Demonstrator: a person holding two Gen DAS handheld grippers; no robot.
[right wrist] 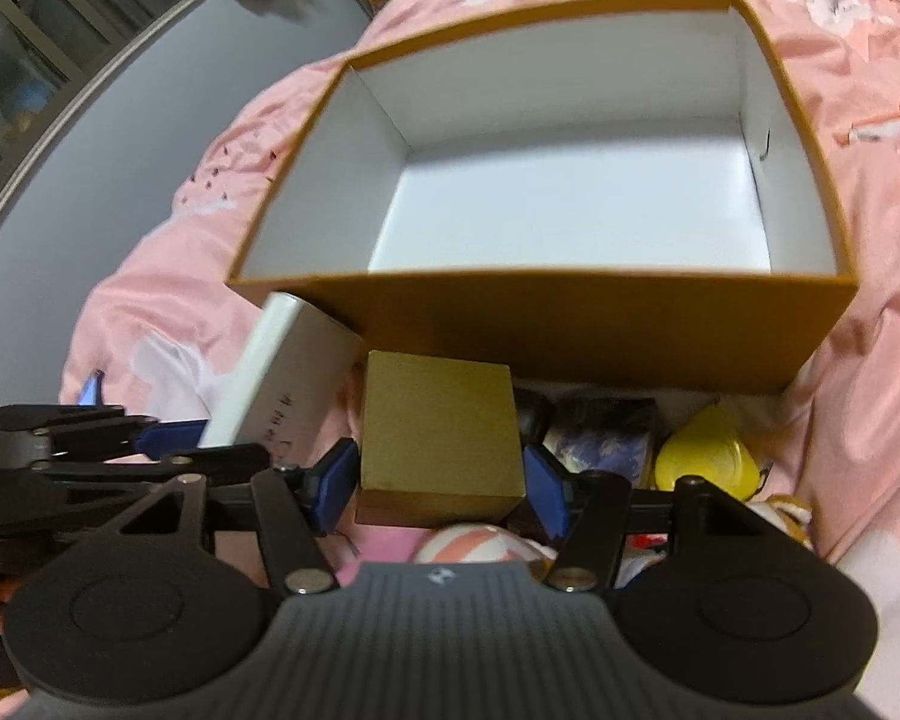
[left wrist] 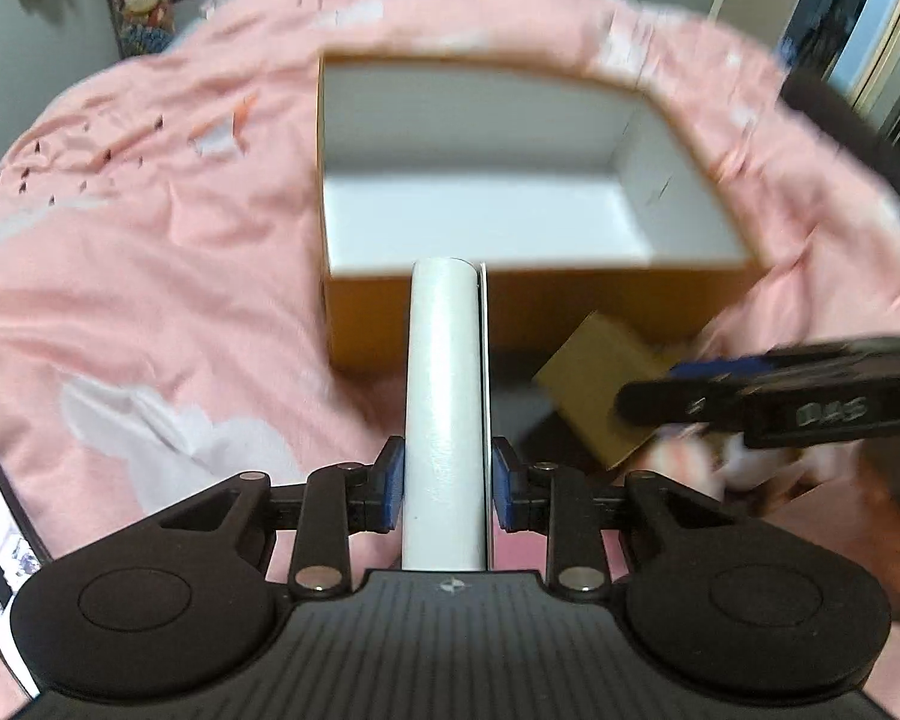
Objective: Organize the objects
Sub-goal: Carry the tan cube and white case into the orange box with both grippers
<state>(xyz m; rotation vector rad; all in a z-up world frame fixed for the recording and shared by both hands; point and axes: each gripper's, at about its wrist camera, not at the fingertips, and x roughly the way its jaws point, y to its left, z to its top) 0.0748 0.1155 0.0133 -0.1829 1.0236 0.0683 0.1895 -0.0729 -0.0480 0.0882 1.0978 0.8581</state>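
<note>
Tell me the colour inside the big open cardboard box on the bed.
White inside the big open cardboard box, with orange-brown outer walls; the right wrist view shows it best.

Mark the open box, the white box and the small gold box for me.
open box (right wrist: pixel 600 324), right wrist view, on its tan front wall.
white box (left wrist: pixel 444 408), left wrist view, on its narrow white edge.
small gold box (right wrist: pixel 441 420), right wrist view, on its top face.

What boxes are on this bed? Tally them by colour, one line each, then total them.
orange box, open, white inside: 1
white box: 1
gold box: 1
dark blue-purple box: 1
Total: 4
</note>
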